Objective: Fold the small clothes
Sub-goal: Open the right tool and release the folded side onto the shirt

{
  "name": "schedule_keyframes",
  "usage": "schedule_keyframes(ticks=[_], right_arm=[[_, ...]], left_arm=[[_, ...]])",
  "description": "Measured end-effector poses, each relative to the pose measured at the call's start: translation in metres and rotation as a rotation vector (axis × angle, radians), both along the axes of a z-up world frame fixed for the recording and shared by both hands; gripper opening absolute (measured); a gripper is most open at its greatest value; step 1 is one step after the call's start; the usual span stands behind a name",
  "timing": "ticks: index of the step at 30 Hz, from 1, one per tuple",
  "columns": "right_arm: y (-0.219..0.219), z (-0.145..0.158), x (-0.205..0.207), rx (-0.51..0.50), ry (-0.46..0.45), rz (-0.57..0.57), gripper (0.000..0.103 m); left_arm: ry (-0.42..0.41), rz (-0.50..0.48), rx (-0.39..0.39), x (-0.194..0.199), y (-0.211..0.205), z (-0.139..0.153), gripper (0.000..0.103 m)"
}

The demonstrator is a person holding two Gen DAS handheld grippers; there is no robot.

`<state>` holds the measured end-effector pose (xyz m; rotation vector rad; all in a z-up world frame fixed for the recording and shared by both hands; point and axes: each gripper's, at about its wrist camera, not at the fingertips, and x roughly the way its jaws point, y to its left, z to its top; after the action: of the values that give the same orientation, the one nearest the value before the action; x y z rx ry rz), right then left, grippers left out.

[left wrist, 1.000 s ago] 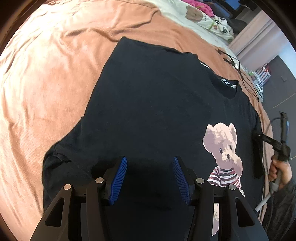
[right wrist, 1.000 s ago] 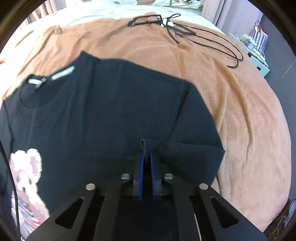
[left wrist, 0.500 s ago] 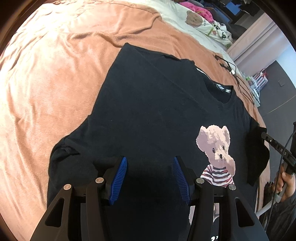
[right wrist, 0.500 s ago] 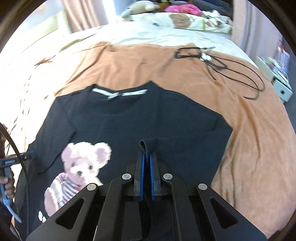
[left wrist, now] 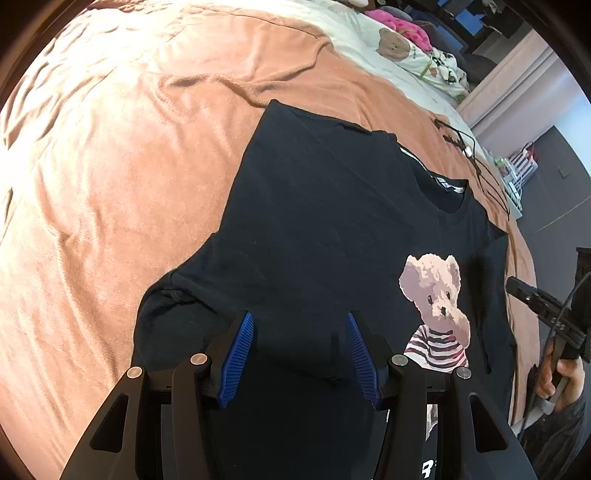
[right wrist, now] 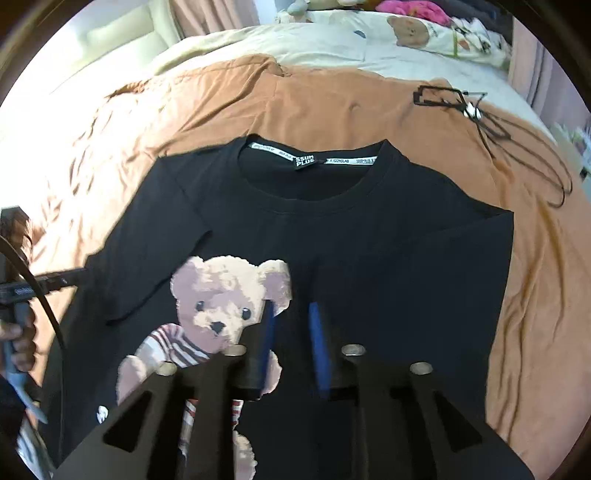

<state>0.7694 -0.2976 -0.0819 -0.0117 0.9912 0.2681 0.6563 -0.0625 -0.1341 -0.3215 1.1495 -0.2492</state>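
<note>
With the sleeve (right wrist: 436,258) laid inward across the black T-shirt (left wrist: 332,229) on the bed (left wrist: 110,184), the right tool (right wrist: 293,332) has just been opening and holds nothing, while the left tool (left wrist: 299,354) hovers half-open and empty.

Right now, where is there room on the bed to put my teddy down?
Left of the black T-shirt the brown blanket lies bare. Beyond the collar there's a bare strip too. The far right corner is crowded with black cords.

Spread across the bed, a rust-brown blanket (right wrist: 369,99), with a black cable (right wrist: 495,129) looped near its far edge, a cream bear-print pillow (right wrist: 436,35) beyond, and a pink bundle (right wrist: 410,7) behind.
</note>
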Motion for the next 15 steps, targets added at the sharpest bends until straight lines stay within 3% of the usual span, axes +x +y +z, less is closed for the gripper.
schedule_keyframes(ticks=[1,2,7,15], right_arm=[[-0.006,0.005,-0.002,0.015,-0.015,-0.009,0.051],[-0.013,0.009,-0.006,0.026,-0.035,-0.021,0.063],[-0.056,0.021,-0.026,0.055,-0.081,-0.103,0.065],[-0.115,0.014,-0.06,0.068,-0.087,-0.236,0.065]], left_arm=[[-0.003,-0.004,0.001,0.001,-0.003,0.001,0.054],[-0.005,-0.007,0.002,0.002,-0.005,0.003,0.054],[-0.012,-0.038,0.003,0.009,-0.029,0.005,0.054],[-0.02,-0.115,0.015,0.02,-0.082,0.004,0.054]])
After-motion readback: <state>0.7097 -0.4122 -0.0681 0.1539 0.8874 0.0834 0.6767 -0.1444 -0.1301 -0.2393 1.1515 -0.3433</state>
